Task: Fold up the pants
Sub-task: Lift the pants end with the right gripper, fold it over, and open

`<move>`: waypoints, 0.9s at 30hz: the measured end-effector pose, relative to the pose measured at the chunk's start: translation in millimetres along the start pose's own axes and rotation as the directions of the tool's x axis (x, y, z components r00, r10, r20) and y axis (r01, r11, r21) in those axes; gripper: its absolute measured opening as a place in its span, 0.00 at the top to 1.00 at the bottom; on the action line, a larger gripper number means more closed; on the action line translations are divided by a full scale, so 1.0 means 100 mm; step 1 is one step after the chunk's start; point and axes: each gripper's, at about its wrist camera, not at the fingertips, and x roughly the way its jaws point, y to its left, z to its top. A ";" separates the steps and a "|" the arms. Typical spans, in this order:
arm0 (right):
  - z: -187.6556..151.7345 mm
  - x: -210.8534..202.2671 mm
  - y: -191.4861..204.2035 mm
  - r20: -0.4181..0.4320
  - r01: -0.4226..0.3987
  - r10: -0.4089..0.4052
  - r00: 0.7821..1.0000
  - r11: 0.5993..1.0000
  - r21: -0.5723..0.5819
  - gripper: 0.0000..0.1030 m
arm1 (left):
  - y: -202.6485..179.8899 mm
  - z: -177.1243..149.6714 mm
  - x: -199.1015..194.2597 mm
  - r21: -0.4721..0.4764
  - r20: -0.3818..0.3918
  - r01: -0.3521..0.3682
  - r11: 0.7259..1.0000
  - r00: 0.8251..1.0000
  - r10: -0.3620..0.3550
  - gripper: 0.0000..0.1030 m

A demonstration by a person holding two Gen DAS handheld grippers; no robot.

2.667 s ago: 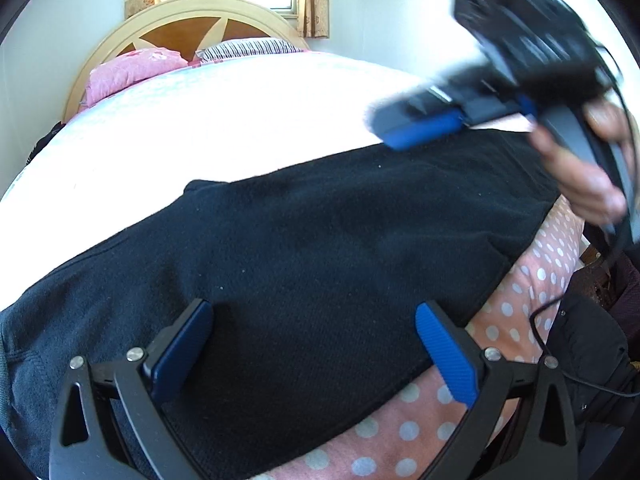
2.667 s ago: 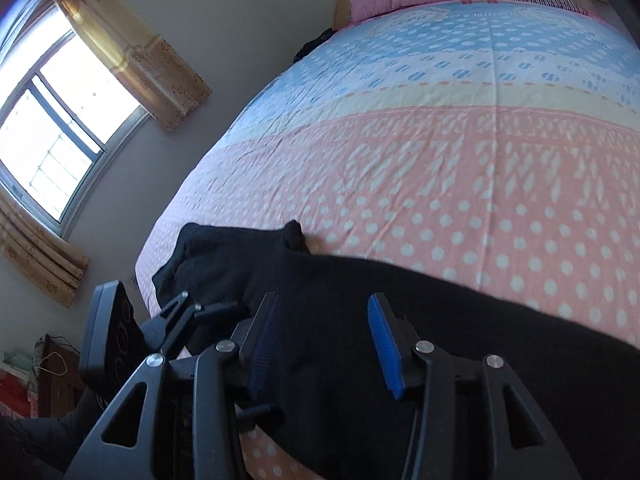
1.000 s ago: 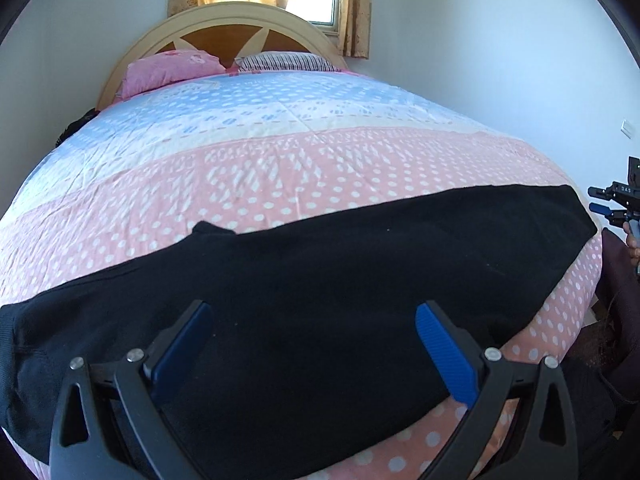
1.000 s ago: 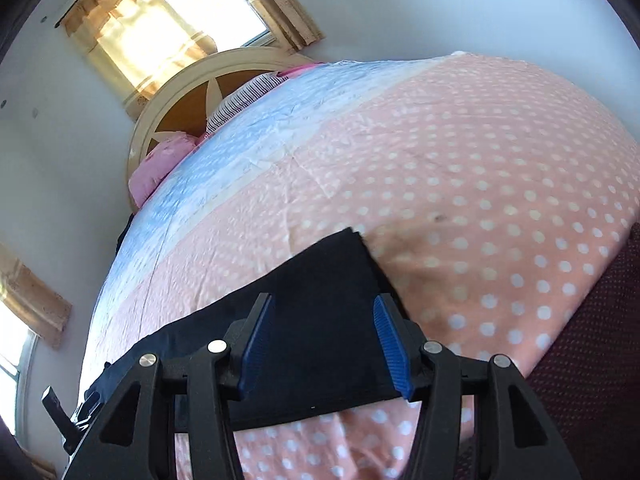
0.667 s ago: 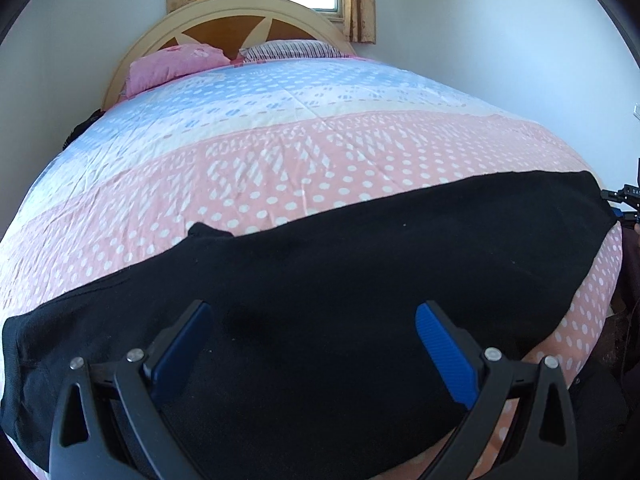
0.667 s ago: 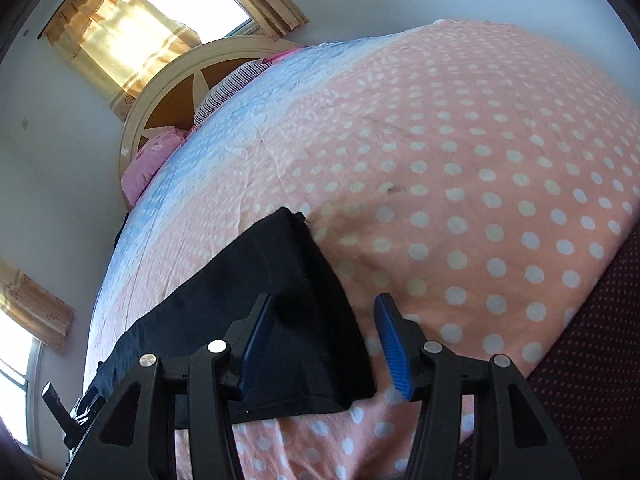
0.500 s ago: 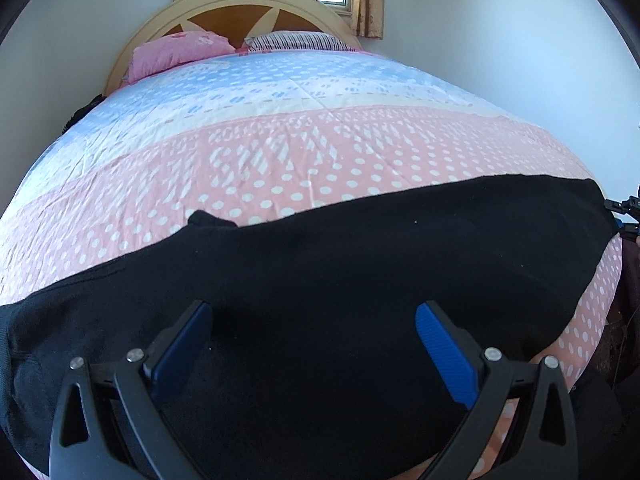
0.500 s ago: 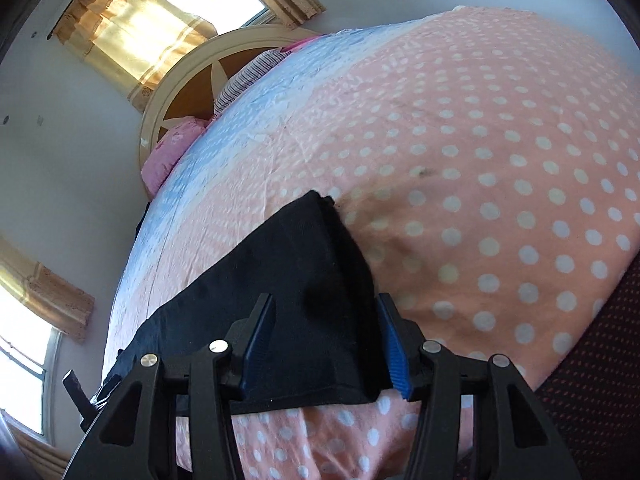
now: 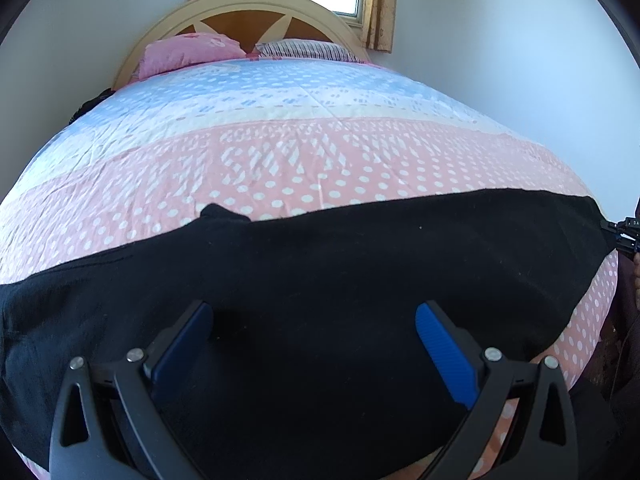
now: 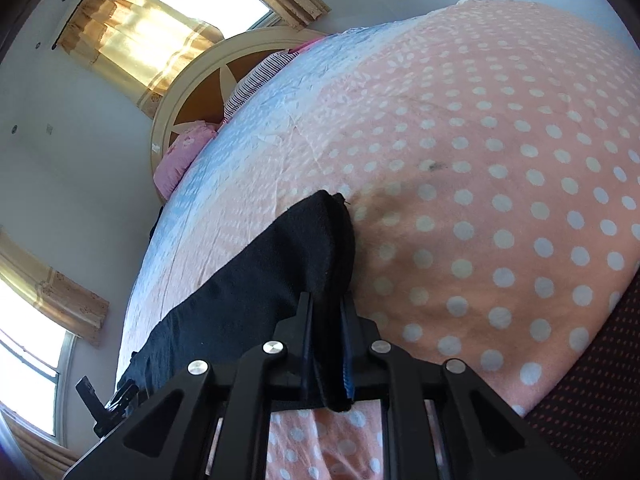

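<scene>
While the black pants (image 9: 320, 280) lie stretched in one long band across the near edge of the bed (image 9: 304, 168), the left gripper (image 9: 316, 344) hovers over their middle with its two blue-padded fingers (image 9: 444, 348) spread wide and nothing between them. At the far right end of the cloth, the right gripper (image 10: 326, 344) has its fingers drawn together on the edge of the pants (image 10: 280, 276), the fabric bunched up between the pads and lifted a little off the bedspread (image 10: 500, 184). One pair of pants is in sight, and two grippers. On the bed are two pillows, a pink one (image 9: 188, 52) and a striped one (image 9: 304, 49), side by side against the arched wooden headboard (image 9: 248, 16). That bedspread is pink with white dots near the foot and pale blue toward the head. Behind the headboard a window (image 10: 208, 0) with yellow curtains (image 10: 132, 46) lets in bright light, a second window (image 10: 24, 380) shows on the side wall, and the walls are plain white.
</scene>
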 end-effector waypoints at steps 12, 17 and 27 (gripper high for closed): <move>-0.16 -0.17 1.37 0.066 -0.086 0.104 0.992 0.970 -0.225 0.88 | -0.04 -0.02 -0.11 -0.051 0.011 0.060 0.997 0.998 -0.060 0.00; -0.33 0.05 2.07 0.012 -0.141 0.155 0.988 0.926 -0.351 0.88 | -0.14 0.03 -0.26 -0.023 0.039 0.090 0.996 0.995 -0.089 0.00; -0.93 0.85 3.04 -0.190 -0.255 0.185 0.964 0.844 -0.472 0.88 | -0.13 0.10 -0.31 -0.041 0.046 0.182 0.982 0.982 -0.180 0.00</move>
